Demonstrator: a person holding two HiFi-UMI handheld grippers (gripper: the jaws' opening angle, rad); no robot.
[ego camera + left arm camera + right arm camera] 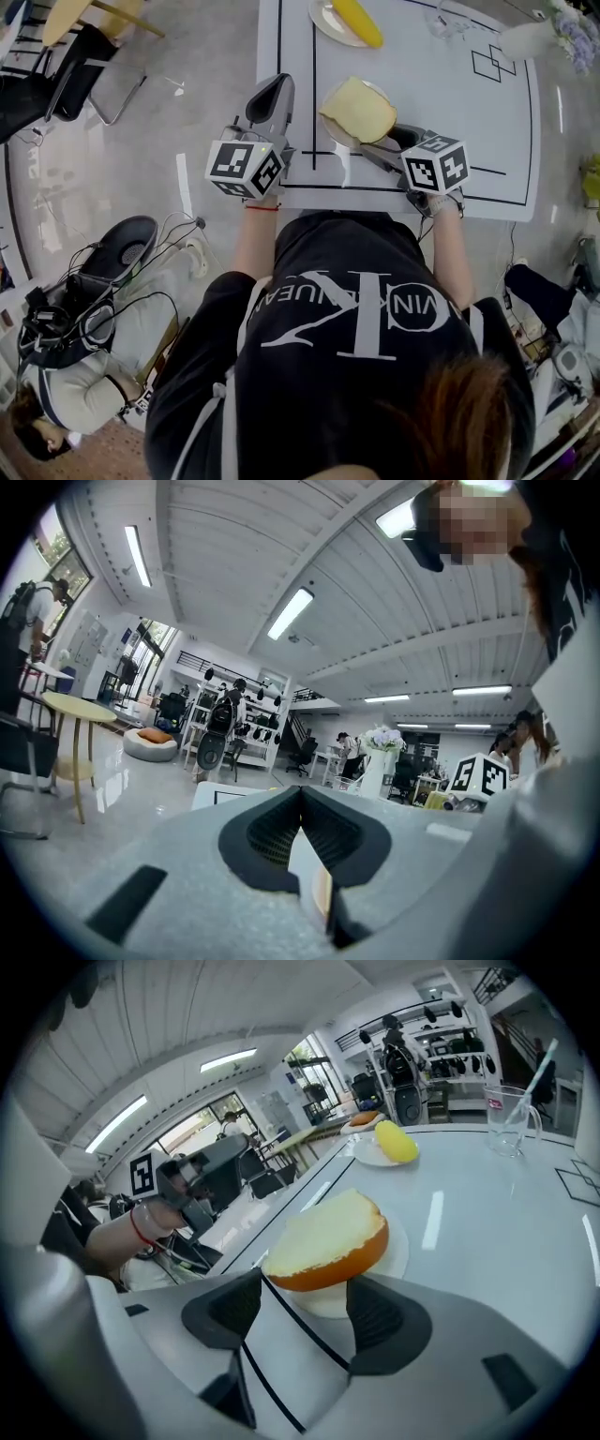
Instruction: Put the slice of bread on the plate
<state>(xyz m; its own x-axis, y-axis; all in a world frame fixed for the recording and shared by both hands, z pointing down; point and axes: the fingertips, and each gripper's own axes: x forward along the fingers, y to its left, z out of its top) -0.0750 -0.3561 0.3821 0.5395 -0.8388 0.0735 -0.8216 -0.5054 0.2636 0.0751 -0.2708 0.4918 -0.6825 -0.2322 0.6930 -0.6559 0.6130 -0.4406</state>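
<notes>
The right hand-held gripper [305, 1305] stood with its jaws wide apart, gripping nothing. The bread [328, 1239] lay tilted on the plate [400, 1246], just ahead of those jaws and clear of both pads. The left hand-held gripper [301, 794] had its jaws together and empty, beside the right one at the worktop [487, 1241] edge.
</notes>
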